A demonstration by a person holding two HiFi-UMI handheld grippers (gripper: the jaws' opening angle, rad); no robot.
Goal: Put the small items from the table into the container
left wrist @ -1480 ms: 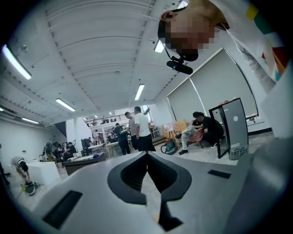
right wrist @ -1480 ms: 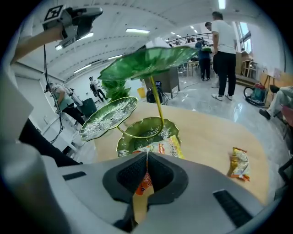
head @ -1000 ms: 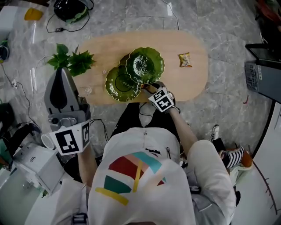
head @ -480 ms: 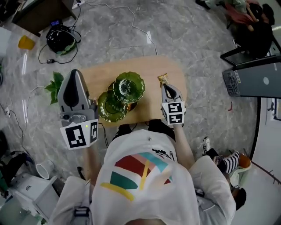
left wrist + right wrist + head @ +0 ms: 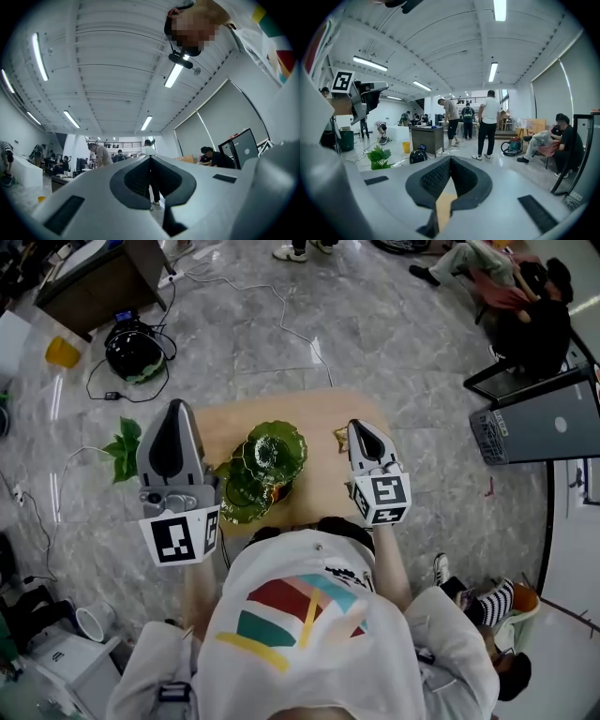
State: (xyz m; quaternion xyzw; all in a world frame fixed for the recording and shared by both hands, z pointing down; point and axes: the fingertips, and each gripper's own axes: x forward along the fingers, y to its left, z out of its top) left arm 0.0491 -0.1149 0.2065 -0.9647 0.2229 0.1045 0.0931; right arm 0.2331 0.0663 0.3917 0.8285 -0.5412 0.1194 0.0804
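Wrapped item (image 5: 341, 436): small, with a crinkled gold wrapper. It lies on the table's far right part, outside the dishes and just beside the right gripper's tip in the head view.
Green dishes (image 5: 277, 448): two, with scalloped rims, overlapping at mid-table.
Table (image 5: 217, 427): pale wood with rounded ends.
Left gripper (image 5: 175, 411): jaws pressed together, nothing between them, held over the table's left end.
Right gripper (image 5: 357, 427): jaws pressed together, empty.
Floor (image 5: 422, 352): grey marble tile with cables trailing across it.
Surroundings: leafy plant (image 5: 122, 448), yellow cup (image 5: 63, 352), black computer case (image 5: 548, 423), and people (image 5: 490, 124) standing in an open hall.
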